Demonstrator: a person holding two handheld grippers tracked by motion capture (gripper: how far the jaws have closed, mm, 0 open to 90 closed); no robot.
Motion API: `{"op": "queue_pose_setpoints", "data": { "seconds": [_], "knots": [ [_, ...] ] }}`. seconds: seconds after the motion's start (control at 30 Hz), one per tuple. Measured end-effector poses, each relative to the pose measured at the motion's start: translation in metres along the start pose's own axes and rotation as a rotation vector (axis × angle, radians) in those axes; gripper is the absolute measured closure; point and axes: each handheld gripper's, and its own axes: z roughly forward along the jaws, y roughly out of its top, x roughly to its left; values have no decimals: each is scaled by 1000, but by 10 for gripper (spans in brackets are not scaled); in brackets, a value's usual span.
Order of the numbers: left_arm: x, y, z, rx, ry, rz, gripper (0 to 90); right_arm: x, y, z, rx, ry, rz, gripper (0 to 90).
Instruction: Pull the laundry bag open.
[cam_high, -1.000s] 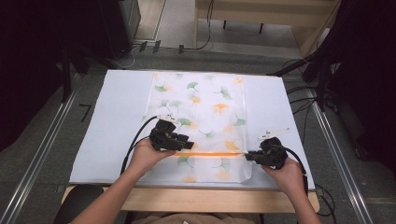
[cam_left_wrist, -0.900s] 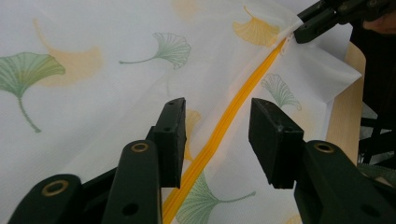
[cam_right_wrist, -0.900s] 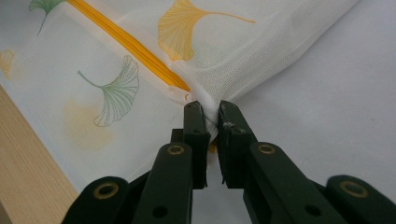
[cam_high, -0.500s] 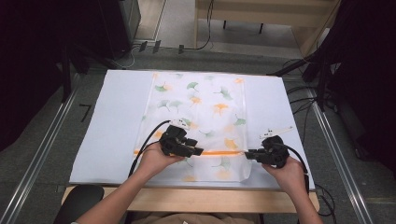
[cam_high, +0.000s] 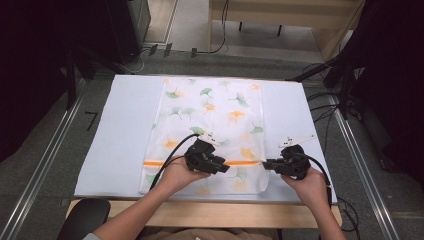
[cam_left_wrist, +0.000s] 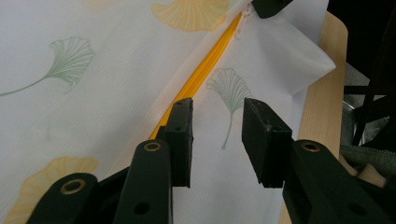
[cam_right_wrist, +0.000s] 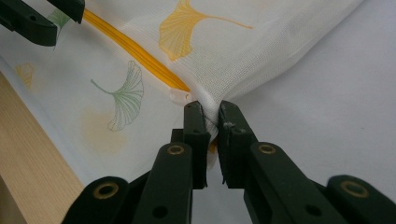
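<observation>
No brand, label or readable writing appears on anything here; a dark mark on the floor left of the table is too small to read. The one container is a flat white mesh bag (cam_high: 210, 132) printed with green and yellow ginkgo leaves, and it lies in the middle of a white sheet (cam_high: 120, 135) that covers the wooden table (cam_high: 210, 212). What is inside the bag cannot be told; it looks flat. An orange zipper (cam_high: 200, 163) runs across the bag close to its near end. The left gripper (cam_high: 221, 168) rests over the middle part of this zipper, held by the person's left hand (cam_high: 177, 175). In the left gripper view its jaws stand apart, with one jaw just beside the zipper line (cam_left_wrist: 201, 79) and bare leaf-printed cloth between them, so they hold nothing. The right gripper (cam_high: 266, 163), in the right hand (cam_high: 310, 185), is at the right edge of the bag. The right gripper view shows what the high view does not: the jaws are pressed together on the mesh fabric at the bag's side edge, just beside the small white zipper pull (cam_right_wrist: 180, 96) at the end of the orange zipper (cam_right_wrist: 135, 53). This same view also shows the left gripper's jaw tips (cam_right_wrist: 44, 16) in its upper left corner.
</observation>
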Motion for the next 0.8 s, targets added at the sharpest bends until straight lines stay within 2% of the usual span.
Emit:
{"op": "queue_pose_setpoints", "data": {
  "seconds": [0.27,0.5,0.8],
  "knots": [
    [-10,9,14,-2,-12,21,664,0,0,0,3,2,-3,849],
    [-19,18,28,-8,-28,58,694,0,1,-1,0,-1,-12,848],
    [-22,27,46,4,-37,51,699,2,1,-2,-8,4,-21,849]
  ]
}}
